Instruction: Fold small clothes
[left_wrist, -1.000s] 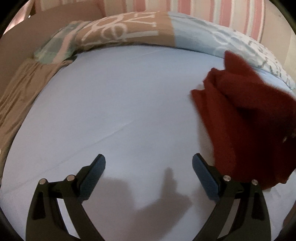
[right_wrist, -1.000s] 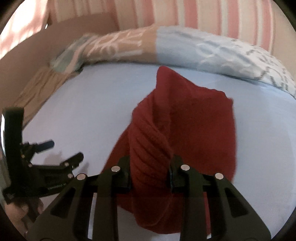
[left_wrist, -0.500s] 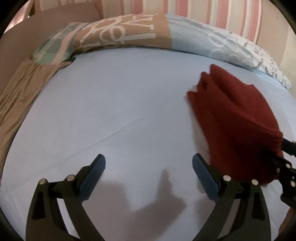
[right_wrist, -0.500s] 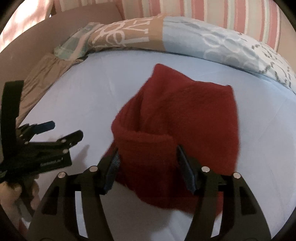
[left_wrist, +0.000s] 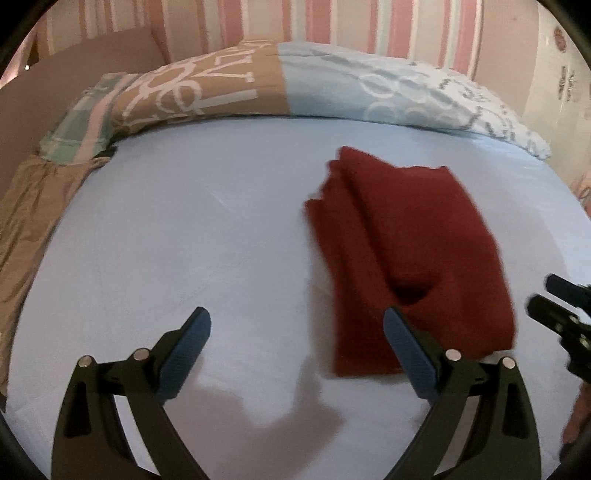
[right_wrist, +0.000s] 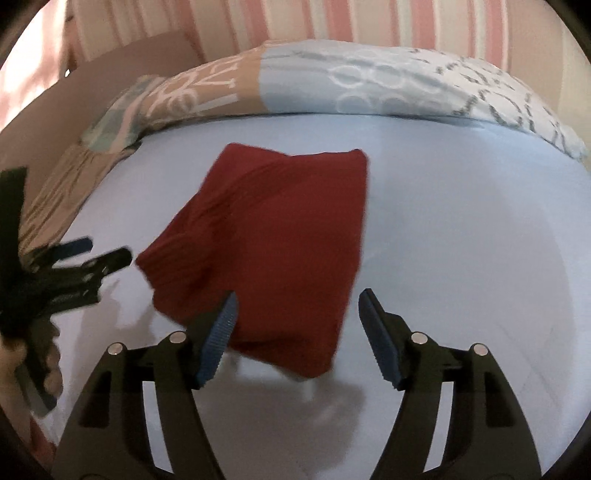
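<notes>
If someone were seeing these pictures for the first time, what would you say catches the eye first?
The dark red knit garment stands out at once, lying folded on the pale blue bedsheet near the middle of the bed. Next come the two black grippers with blue pads: the right gripper is open just in front of the garment's near edge, and the left gripper is open over bare sheet to the garment's left. A patterned pillow runs along the far edge.

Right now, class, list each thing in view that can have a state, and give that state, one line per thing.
red knitted garment: folded, lying loose on the sheet
left gripper: open, holding nothing
right gripper: open, holding nothing
light blue sheet: spread flat
patterned quilt: bunched along the far edge
</notes>
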